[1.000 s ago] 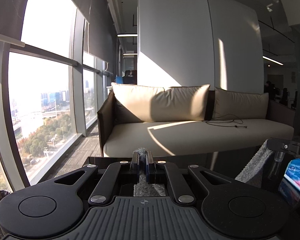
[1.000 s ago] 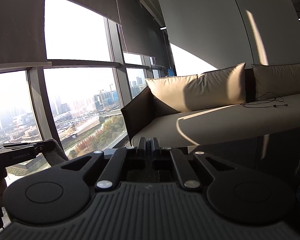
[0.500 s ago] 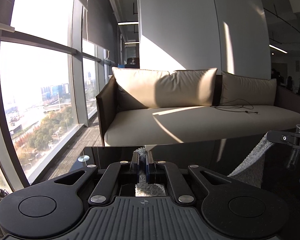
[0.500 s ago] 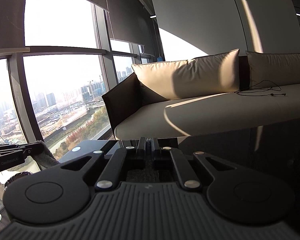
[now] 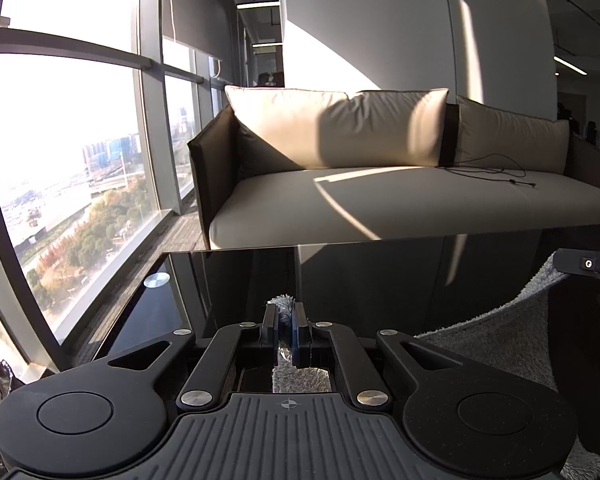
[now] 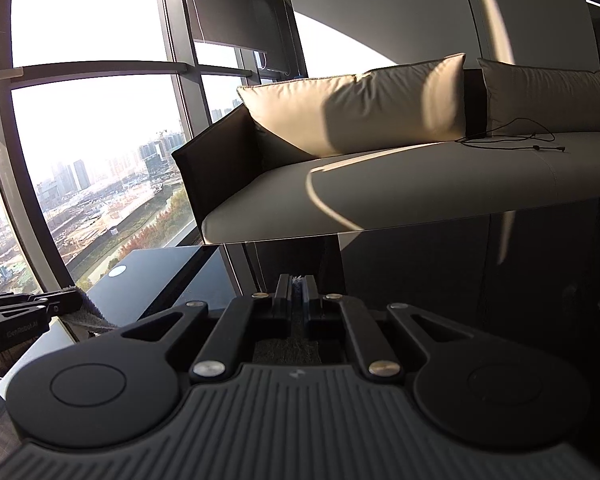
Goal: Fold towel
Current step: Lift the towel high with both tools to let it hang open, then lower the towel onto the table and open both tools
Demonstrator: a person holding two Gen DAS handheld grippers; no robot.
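Left gripper (image 5: pixel 285 326): black two-finger claw, jaws drawn narrow and clamped on a tuft of the grey fluffy terry towel (image 5: pixel 500 332), which is seen poking out beyond the fingertips and hanging beneath the claw.

Right gripper (image 6: pixel 299 295): same make, jaws likewise pinched together on a thin edge of the towel; grey pile is visible below the claw.

Towel: stretched between the two claws, its slack draped down to the right of the left claw.

Glossy black glass tabletop (image 5: pixel 228 280): below and ahead of both claws.

Beige cushioned sofa (image 5: pixel 380 184): beyond the table, ahead of both claws, a thin black cable (image 5: pixel 496 170) laid on its seat.

Floor-to-ceiling window (image 5: pixel 60 160): left of both claws.
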